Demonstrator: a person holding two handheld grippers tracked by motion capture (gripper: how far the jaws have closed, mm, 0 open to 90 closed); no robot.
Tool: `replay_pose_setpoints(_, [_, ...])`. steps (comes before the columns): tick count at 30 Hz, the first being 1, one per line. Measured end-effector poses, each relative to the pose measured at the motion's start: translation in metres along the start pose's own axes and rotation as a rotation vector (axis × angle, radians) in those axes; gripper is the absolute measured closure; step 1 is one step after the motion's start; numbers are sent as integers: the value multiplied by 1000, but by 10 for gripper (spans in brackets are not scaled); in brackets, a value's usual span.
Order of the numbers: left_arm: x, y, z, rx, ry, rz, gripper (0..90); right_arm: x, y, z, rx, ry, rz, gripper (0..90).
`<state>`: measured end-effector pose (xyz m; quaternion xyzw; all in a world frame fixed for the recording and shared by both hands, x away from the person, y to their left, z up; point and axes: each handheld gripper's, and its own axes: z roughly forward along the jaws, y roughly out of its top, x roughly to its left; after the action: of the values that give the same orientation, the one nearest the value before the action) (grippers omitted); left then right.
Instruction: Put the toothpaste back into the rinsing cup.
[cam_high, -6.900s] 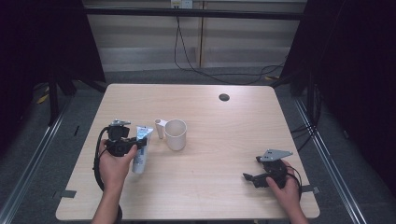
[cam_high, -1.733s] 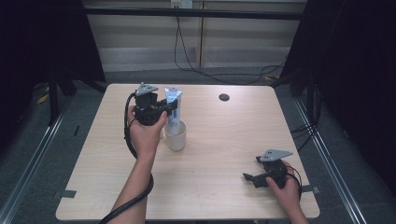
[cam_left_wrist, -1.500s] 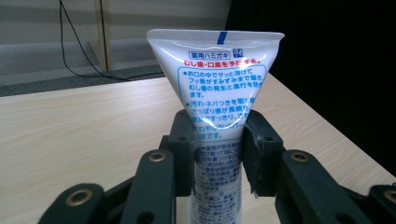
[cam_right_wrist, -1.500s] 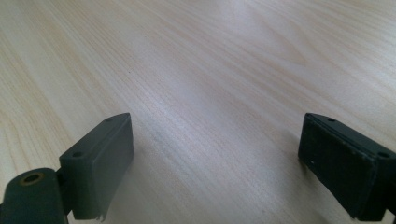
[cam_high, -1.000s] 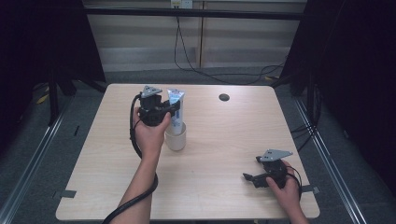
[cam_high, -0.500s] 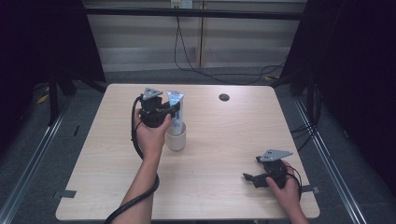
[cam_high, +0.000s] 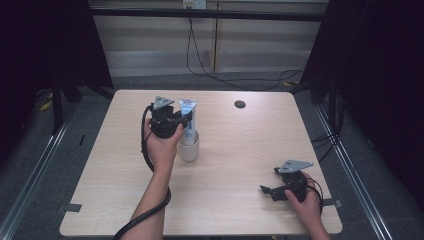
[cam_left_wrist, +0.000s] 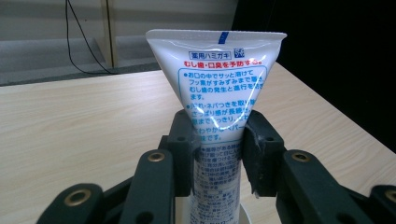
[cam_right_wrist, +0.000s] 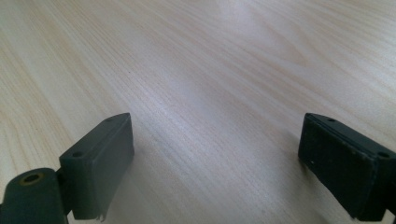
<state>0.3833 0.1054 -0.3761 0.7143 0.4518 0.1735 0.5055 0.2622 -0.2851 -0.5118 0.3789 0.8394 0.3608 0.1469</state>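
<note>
A white toothpaste tube with blue print stands upright, crimped end up, its lower end inside a white cup near the table's middle. My left gripper is shut on the tube around its middle, with the cup's rim just below the jaws. My right gripper rests open near the table's front right, and between its wide-apart jaws there is just bare wood.
The light wooden table has a dark round grommet at the back right. Black cables hang behind the table's far edge. Dark curtains stand on both sides.
The left gripper lifted the tube from the table's left, carried it over the cup and lowered its end inside. In the last second it barely moved. The right gripper stayed still.
</note>
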Motion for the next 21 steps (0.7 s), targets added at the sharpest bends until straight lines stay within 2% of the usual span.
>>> replay_pose_setpoints(21, [-3,-11,5,11,7,6,669,0,0,0,1,1,1,101])
